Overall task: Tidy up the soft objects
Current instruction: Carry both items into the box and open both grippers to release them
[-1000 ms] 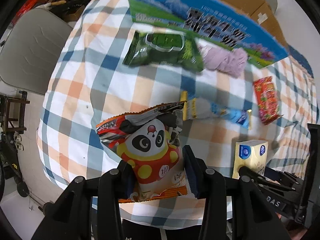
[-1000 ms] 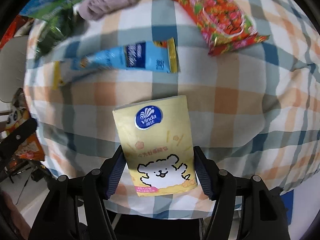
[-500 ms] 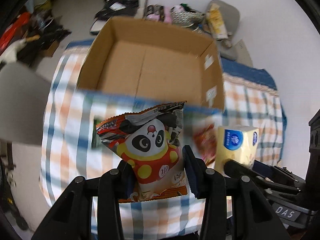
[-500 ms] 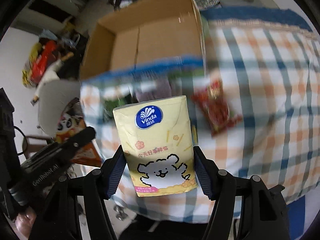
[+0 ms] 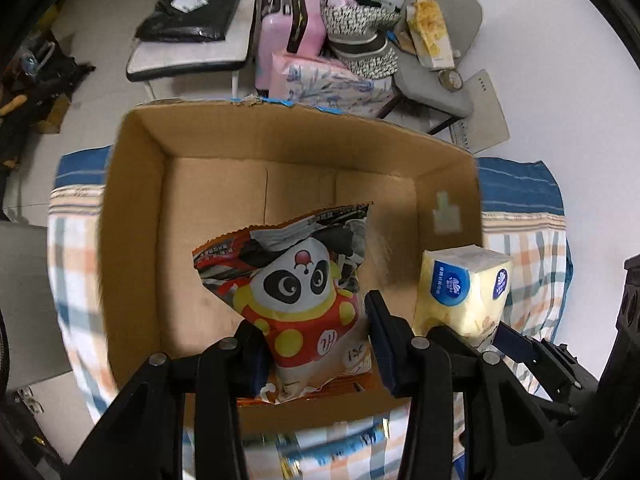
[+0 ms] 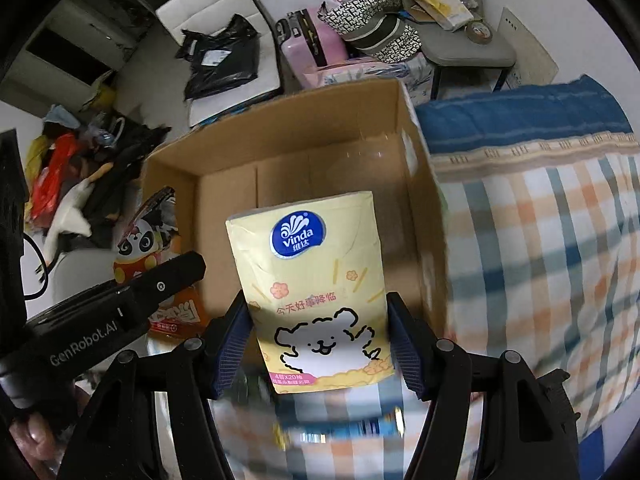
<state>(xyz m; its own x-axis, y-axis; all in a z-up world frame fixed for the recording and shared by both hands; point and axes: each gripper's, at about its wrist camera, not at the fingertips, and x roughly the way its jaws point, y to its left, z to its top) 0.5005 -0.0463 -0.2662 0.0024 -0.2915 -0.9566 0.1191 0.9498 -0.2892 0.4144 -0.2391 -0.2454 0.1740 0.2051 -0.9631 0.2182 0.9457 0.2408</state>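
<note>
left gripper (image 5: 316, 340) clamps crinkly panda snack bag (image 5: 296, 296) | right gripper (image 6: 318, 344) clamps yellow tissue pack (image 6: 316, 296) | both over open brown cardboard box (image 5: 132, 216) | risk: tissue pack near right wall, may catch rim

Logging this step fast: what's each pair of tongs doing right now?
Left tongs: closed on the panda snack bag.
Right tongs: closed on the yellow tissue pack.

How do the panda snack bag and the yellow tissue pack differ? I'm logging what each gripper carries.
The panda snack bag is crinkled, red, orange and white; the tissue pack is smooth, blocky, pale yellow with a blue logo. The left gripper pinches the bag; the right gripper clamps the pack wider. Both hang over the empty cardboard box.
</note>
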